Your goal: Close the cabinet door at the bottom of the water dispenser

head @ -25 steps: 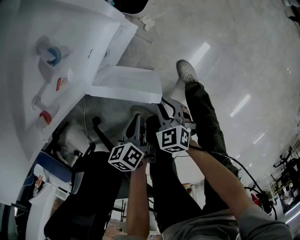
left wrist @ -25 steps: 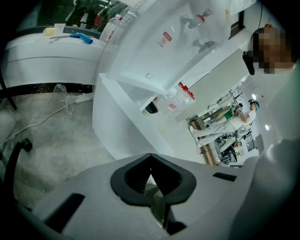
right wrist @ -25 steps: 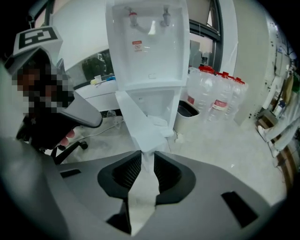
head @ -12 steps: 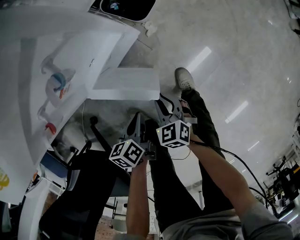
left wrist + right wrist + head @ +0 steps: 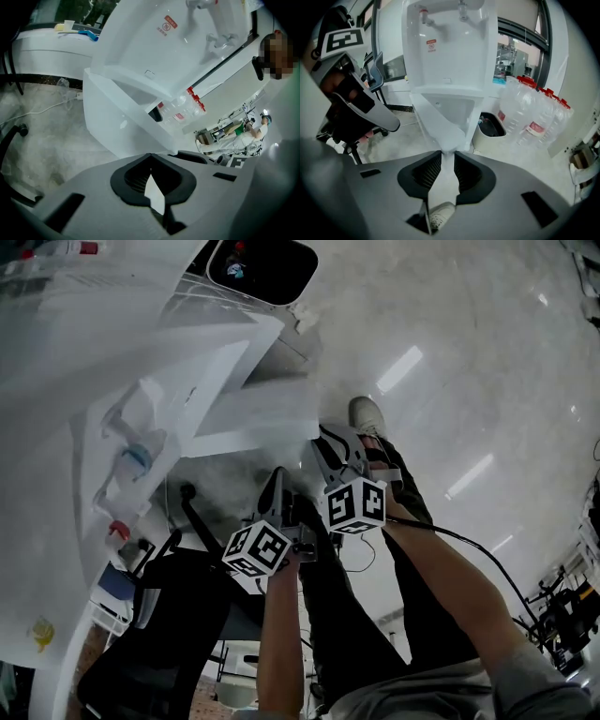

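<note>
Task object: the cabinet door point(image 5: 439, 125) at the base of the white water dispenser point(image 5: 450, 51) stands open, swung well out from its opening. In the right gripper view it is seen nearly edge-on, its long face running from bottom centre of the frame up and left to its hinge side on the cabinet. The cabinet opening point(image 5: 452, 108) lies just right of it. The right gripper point(image 5: 447, 158) is closed onto the door's free edge, and the white panel fills the narrow slot between its jaws. The left gripper point(image 5: 150, 172) has its jaws together with nothing in them. It sits lower left of the door, looks at the door's outer face and does not touch it. The right gripper is therefore the working one. Judgement: the door must be carried forward and toward the frame's right, pivoting about the hinge, until it lies flush with the dispenser front. The grip is at the very edge, so it could slip off during the swing. Containers: the cabinet interior shows white, and no contents can be made out. A waste bin point(image 5: 489, 127) stands just right of the dispenser, dark-lined, with some items inside that are too small to identify. Large red-capped water bottles point(image 5: 529, 110) stand to the right of the bin.
</note>
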